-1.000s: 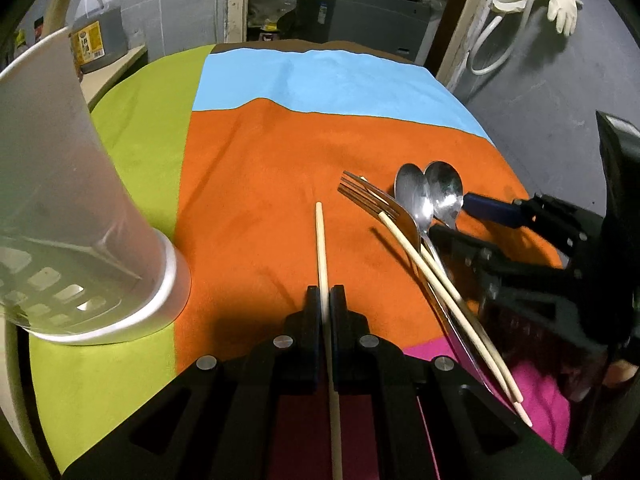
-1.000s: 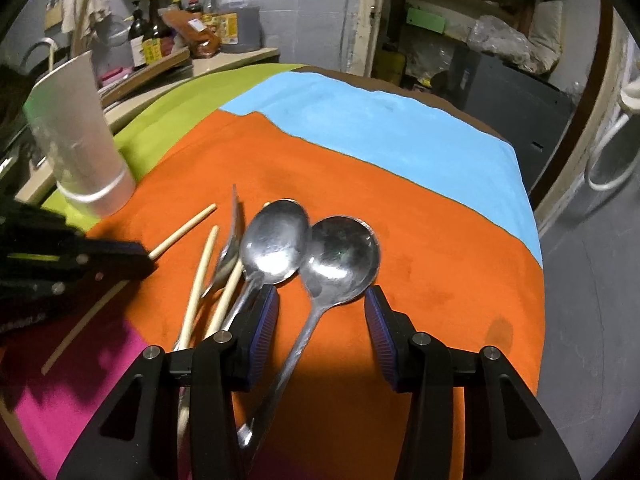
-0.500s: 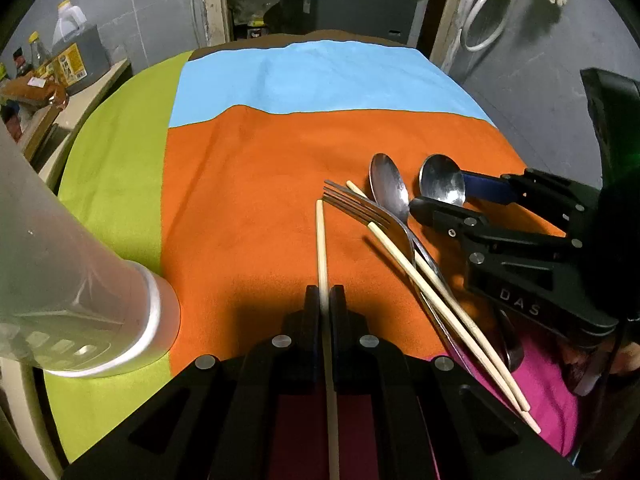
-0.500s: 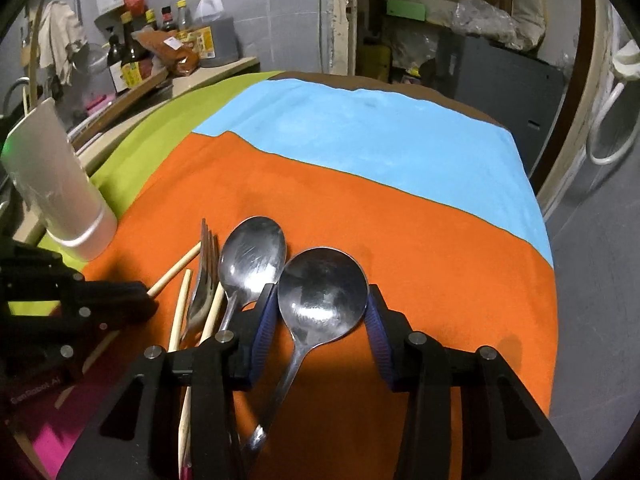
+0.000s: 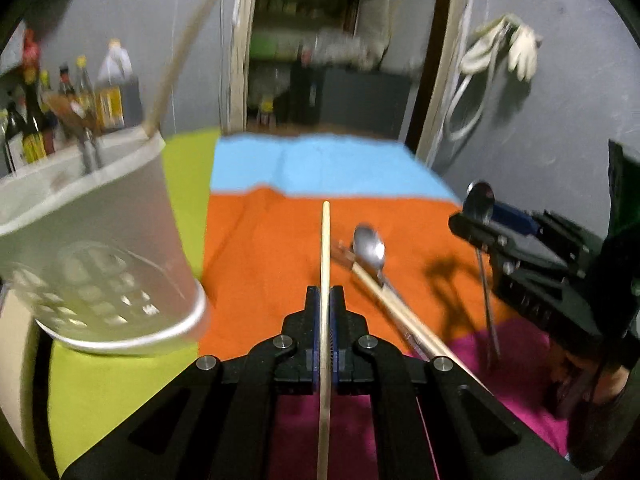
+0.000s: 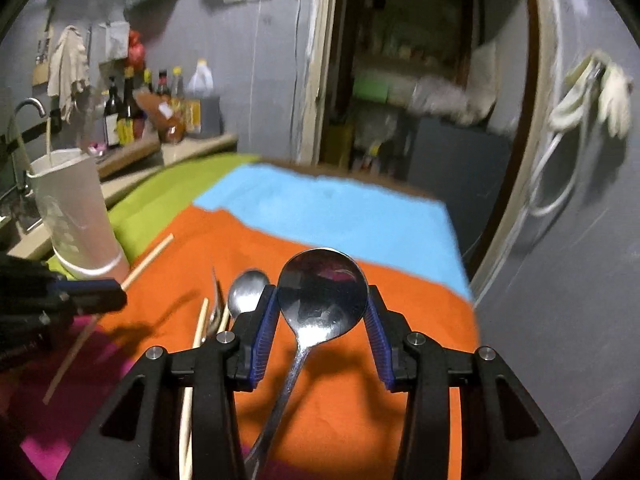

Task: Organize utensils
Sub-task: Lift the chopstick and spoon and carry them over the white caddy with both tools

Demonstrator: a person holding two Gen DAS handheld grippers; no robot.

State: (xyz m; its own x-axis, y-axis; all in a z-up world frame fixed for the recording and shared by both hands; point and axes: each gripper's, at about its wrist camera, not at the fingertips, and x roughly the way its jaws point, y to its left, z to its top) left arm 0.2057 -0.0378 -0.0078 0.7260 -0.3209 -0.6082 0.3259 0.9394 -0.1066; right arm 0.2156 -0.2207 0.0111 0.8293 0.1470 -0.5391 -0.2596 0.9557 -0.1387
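My left gripper [image 5: 325, 296] is shut on a wooden chopstick [image 5: 325, 264] and holds it lifted above the orange cloth. A white utensil holder [image 5: 92, 248] stands close at the left, with one chopstick [image 5: 180, 56] standing in it. My right gripper [image 6: 322, 308] is shut on the bowl of a large metal spoon [image 6: 323, 292] and holds it off the cloth, handle hanging down. A smaller spoon [image 6: 248, 292], a fork [image 6: 217, 304] and chopsticks [image 6: 198, 336] lie on the cloth to its left. The right gripper with its spoon [image 5: 480, 200] also shows in the left wrist view.
The table wears a cloth [image 6: 328, 216] of green, blue, orange and magenta patches. Bottles [image 6: 128, 116] stand on a counter at the back left. A dark doorway [image 6: 400, 80] and a grey wall with hanging gloves [image 6: 608, 96] lie beyond the table's far edge.
Both grippers have lifted: the left raised its chopstick off the cloth, and the right closed on the large spoon's bowl and raised it. The holder now sits nearer the left gripper.
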